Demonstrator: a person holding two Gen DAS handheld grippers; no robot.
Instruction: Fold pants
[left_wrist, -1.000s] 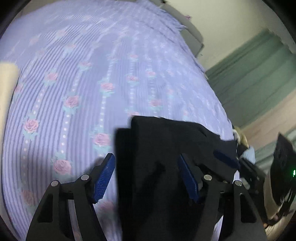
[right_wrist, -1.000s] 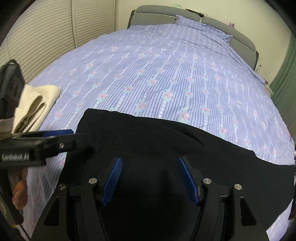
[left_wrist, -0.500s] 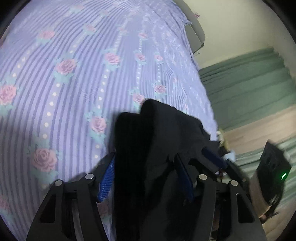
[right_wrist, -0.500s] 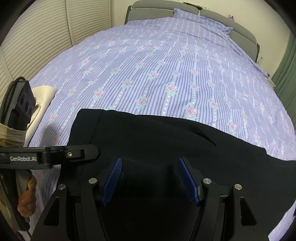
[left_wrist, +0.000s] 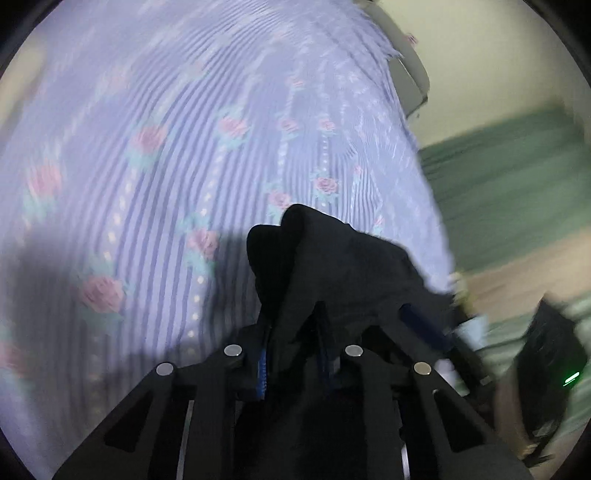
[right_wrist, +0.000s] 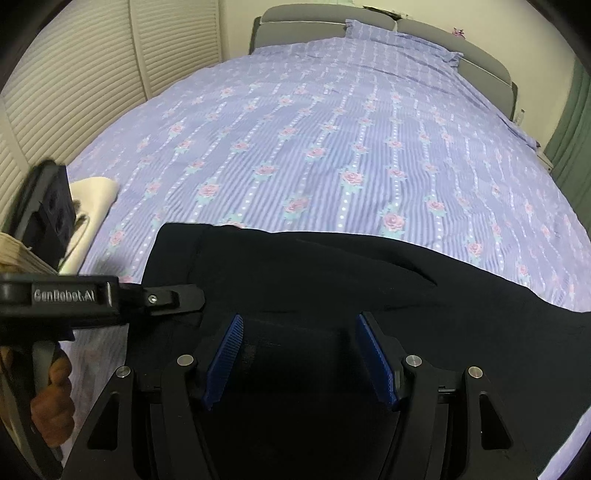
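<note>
Currently your left gripper (left_wrist: 291, 354) is closing, with a bunched corner of the black pants (right_wrist: 332, 280) already between its pads. Your right gripper (right_wrist: 299, 360) hangs open above the cloth, gripping nothing. The pants lie on the bed (right_wrist: 332, 129) near its front edge, long axis running across the right wrist view from the left gripper's corner toward the far right. The right gripper is nearer the middle of that length. The left gripper's body reads "GenRobot.AI".
</note>
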